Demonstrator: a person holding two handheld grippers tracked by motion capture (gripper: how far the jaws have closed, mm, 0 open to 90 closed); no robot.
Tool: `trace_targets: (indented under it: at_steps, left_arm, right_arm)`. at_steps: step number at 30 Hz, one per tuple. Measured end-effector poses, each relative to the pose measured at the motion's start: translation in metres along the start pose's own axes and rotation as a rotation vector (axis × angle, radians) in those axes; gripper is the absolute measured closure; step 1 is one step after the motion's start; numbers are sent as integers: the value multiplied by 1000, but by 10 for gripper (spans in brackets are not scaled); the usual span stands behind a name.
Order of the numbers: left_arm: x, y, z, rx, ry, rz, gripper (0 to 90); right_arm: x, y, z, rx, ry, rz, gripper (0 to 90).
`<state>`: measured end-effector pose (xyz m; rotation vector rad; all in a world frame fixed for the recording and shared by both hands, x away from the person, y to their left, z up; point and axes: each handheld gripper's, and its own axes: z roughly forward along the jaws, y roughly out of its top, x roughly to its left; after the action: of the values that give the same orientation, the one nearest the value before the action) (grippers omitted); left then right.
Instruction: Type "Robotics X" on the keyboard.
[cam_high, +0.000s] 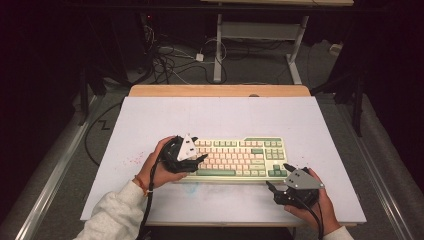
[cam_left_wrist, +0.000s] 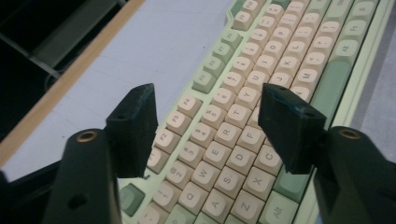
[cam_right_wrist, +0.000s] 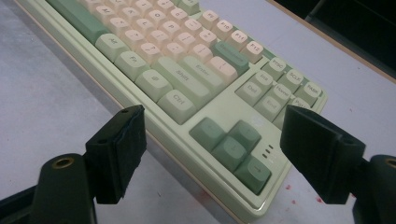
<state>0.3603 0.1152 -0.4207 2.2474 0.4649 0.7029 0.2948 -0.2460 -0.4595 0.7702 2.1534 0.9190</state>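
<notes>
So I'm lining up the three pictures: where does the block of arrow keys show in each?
High view: arrow keys at the keyboard's near right corner, just beyond the right gripper.
Left gripper view: not in it; this end holds the letter rows.
Right gripper view: low centre, between the open jaws.
Shared landmark: the long green space bar.

The left gripper (cam_high: 199, 159) covers the keyboard's (cam_high: 240, 159) left end in the high view. Each gripper view cuts part of the keyboard off. Key legends in the high view are too small to read.
</notes>
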Motion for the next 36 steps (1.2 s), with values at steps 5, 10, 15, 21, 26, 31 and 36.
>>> trace_targets:
  at_steps: [5, 10, 15, 21, 26, 31, 36]
  left_arm:
    - [-5, -10, -8, -23, 42, -1, 229]
    - [-8, -23, -15, -27, 89, -10, 200]
    - [-10, -37, -24, -24, 95, -27, 188]
    - [-13, -53, -32, -2, 105, -48, 187]
    - [-16, -67, -39, 23, 108, -74, 184]
    - [-17, -85, -45, 60, 108, -108, 178]
    - [-19, -97, -52, 85, 121, -127, 178]
  right_arm:
    - [1, 1, 0, -3, 4, 2, 227]
    - [2, 3, 1, -6, 6, 0, 227]
    - [3, 6, 2, -7, 12, -4, 241]
    - [6, 11, -1, -59, 88, -9, 535]
    - [7, 17, 1, -60, 167, -13, 823]
    - [16, 29, 6, -59, 232, -41, 900]
    - [19, 39, 18, -34, 249, -28, 900]
